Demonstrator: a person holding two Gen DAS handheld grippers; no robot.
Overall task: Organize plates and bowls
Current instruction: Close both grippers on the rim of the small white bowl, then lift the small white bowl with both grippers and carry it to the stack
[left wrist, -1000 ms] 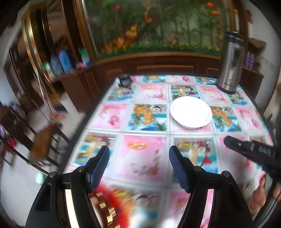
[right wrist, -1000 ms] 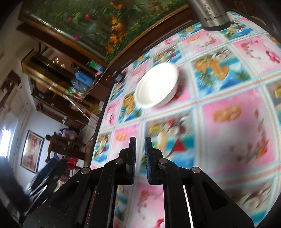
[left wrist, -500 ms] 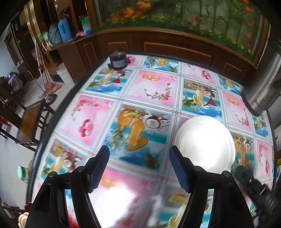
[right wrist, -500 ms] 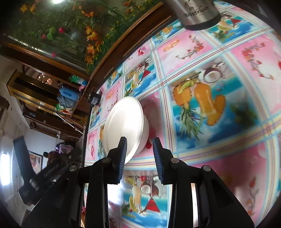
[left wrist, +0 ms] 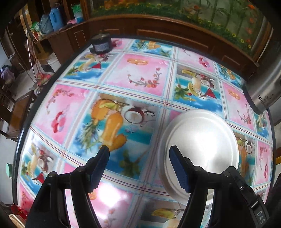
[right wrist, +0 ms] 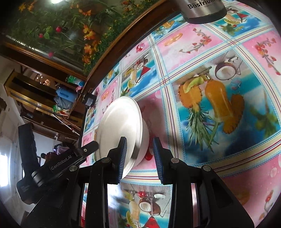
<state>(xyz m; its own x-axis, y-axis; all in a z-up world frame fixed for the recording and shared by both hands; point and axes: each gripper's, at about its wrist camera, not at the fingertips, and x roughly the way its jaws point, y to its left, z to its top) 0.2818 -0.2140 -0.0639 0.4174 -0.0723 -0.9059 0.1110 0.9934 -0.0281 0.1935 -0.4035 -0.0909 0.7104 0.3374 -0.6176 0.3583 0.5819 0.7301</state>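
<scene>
A white plate [left wrist: 200,140] lies on a white bowl on the patterned tablecloth. My left gripper [left wrist: 138,166] is open and empty; its right finger [left wrist: 177,166] overlaps the plate's near left edge. In the right wrist view the plate [right wrist: 117,126] and the bowl [right wrist: 143,149] under it appear edge-on. My right gripper [right wrist: 139,157] is open, with its jaws standing on either side of the rim of the plate and bowl, not closed on it. The left gripper's body [right wrist: 58,164] shows at the left there.
A steel thermos [left wrist: 265,82] stands at the table's far right, also seen in the right wrist view [right wrist: 202,8]. A small dark jar [left wrist: 101,44] sits at the far left corner. A wooden cabinet with flowers runs behind the table. Chairs stand at the left.
Both grippers have moved closer to the plate. My right gripper has opened wider and now straddles the rim. My left gripper's right finger now overlaps the plate's edge.
</scene>
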